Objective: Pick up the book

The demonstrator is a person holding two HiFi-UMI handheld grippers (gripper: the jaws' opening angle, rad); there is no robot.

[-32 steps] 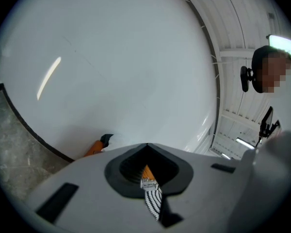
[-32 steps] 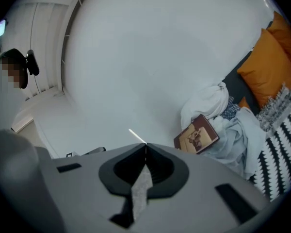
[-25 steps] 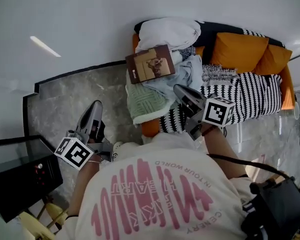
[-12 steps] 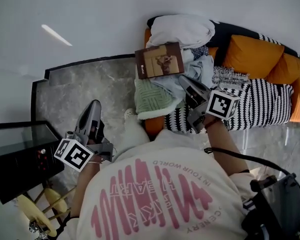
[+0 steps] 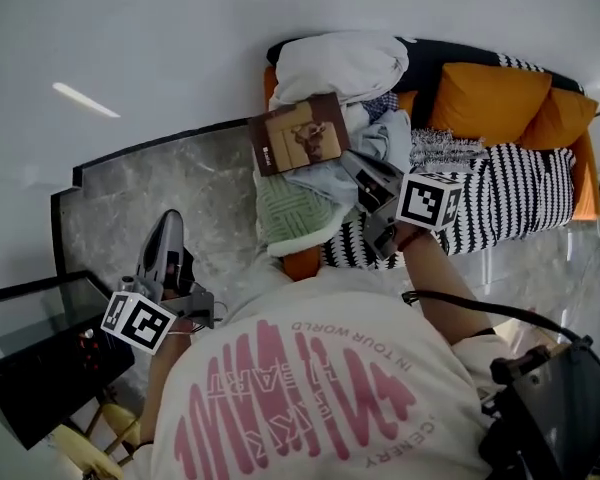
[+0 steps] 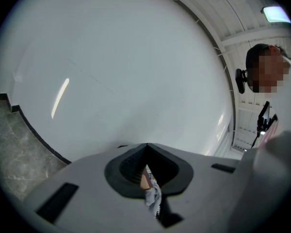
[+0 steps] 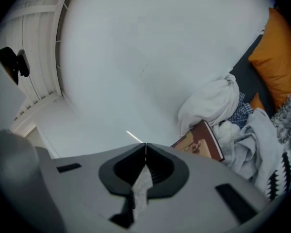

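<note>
I see the brown rectangular book [image 5: 300, 133] lying atop heaped clothes at the end of the orange sofa [image 5: 500, 98], a white cloth bundle [image 5: 335, 68] behind it, a green knitted blanket [image 5: 290, 213] below, my right gripper [image 5: 352, 163] near it with jaws together, and my left gripper [image 5: 170, 223] well apart over the grey marble floor [image 5: 120, 198], jaws likewise closed

The right gripper [image 7: 145, 149], its 2 grey jaws pressed together, faces a plain white wall [image 7: 136, 57], with a brown hardcover book [image 7: 200, 142] resting to its right against a crumpled white cloth bundle [image 7: 211, 103] near an orange cushion [image 7: 281, 62].
</note>
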